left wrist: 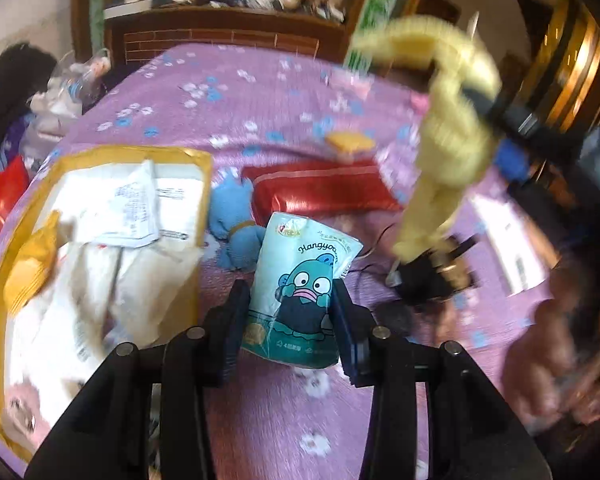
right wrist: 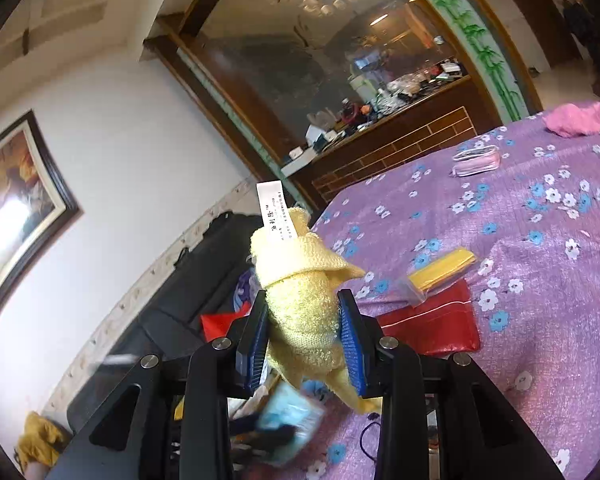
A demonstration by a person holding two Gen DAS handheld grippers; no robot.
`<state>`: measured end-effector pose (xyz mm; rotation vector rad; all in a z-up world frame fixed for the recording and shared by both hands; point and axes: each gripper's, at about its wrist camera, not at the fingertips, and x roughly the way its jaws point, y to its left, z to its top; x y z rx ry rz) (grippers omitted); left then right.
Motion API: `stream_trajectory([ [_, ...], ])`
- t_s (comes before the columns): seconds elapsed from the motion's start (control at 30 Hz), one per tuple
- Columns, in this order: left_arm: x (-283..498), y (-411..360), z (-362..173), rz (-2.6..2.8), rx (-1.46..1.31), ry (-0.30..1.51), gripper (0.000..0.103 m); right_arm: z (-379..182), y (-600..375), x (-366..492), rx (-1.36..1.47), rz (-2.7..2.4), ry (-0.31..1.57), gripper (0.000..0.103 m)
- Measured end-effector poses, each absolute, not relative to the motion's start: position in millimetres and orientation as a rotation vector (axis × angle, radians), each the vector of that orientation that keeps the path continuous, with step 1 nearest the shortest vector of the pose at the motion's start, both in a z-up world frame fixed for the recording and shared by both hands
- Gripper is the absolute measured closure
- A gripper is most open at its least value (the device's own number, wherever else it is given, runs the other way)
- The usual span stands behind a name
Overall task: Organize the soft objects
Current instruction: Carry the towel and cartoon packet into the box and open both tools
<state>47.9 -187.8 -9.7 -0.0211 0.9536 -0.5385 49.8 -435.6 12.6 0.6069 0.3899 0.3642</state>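
Note:
My left gripper (left wrist: 290, 308) is shut on a pale-green tissue pack (left wrist: 300, 288) with a cartoon fish, held just above the purple floral bedspread (left wrist: 260, 108). My right gripper (right wrist: 304, 332) is shut on a yellow towel (right wrist: 300, 292) with a white label, lifted high in the air. The towel also shows in the left wrist view (left wrist: 444, 152), hanging from the right gripper (left wrist: 500, 120). A blue plush toy (left wrist: 234, 220) lies beside a red pouch (left wrist: 320, 190). The tissue pack shows blurred below the right gripper (right wrist: 288, 428).
An open cardboard box (left wrist: 100, 240) with white cloth, paper and a yellow packet sits at the left. A yellow packet (right wrist: 444, 268), a pink-white pouch (right wrist: 476, 160) and a pink cloth (right wrist: 576, 118) lie on the bed. A black cable and device (left wrist: 432, 276) lie at the right.

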Motion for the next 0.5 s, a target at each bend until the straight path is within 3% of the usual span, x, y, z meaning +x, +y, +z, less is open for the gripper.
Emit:
stream_trajectory([
  [0.27,46.3,-90.8,52.7,-0.443,-0.216,0.841,0.065,51.6,-387.0,55.6,0.556,0.485,0.514,0.071],
  [0.5,100.7,-55.2,42.9,-0.375,-0.254,0.832,0.065,70.3,-312.1,109.2,0.509,0.553,0.624,0.07],
])
